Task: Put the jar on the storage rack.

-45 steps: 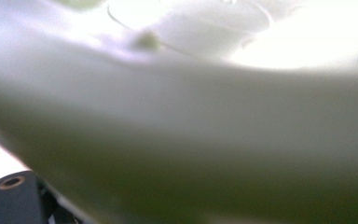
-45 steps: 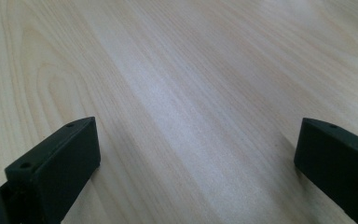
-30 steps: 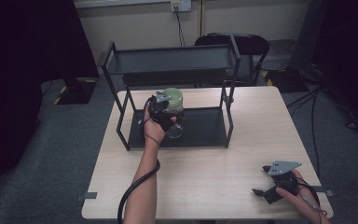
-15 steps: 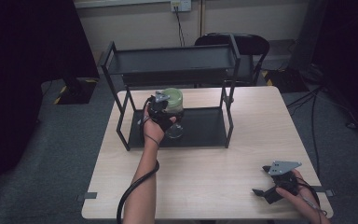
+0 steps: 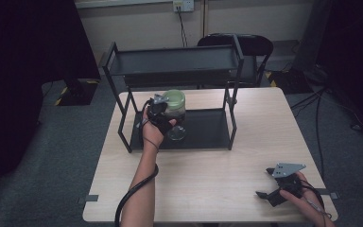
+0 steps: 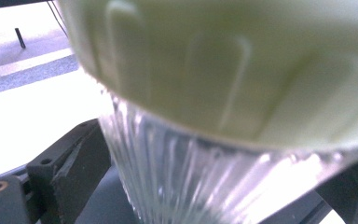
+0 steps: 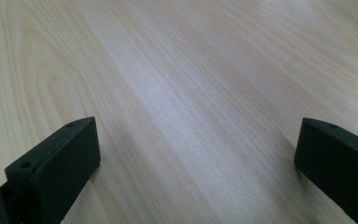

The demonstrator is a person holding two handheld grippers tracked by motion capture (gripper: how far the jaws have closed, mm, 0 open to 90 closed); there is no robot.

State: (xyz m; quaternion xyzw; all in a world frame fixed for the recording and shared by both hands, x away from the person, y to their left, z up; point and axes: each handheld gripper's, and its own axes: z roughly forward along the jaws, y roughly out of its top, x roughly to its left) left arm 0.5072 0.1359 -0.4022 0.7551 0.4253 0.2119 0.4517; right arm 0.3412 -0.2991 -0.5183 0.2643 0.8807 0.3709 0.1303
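Observation:
A ribbed glass jar with a pale green lid [image 5: 175, 101] is at the front left of the black rack's lower shelf [image 5: 208, 127]. My left gripper [image 5: 167, 113] is shut on it from the left, just under the lid. In the left gripper view the jar [image 6: 223, 93] sits very close and tilted, with a black jaw on either side of the glass. I cannot tell whether its base touches the shelf. My right gripper [image 5: 263, 182] rests low at the table's front right, open, its jaws wide apart over bare wood [image 7: 196, 116].
The two-tier black metal rack [image 5: 172, 59] stands at the back of the wooden table [image 5: 208, 179], its upper shelf just above the jar. A dark chair [image 5: 253, 47] stands behind the table. The left gripper's cable [image 5: 132, 194] trails along the forearm.

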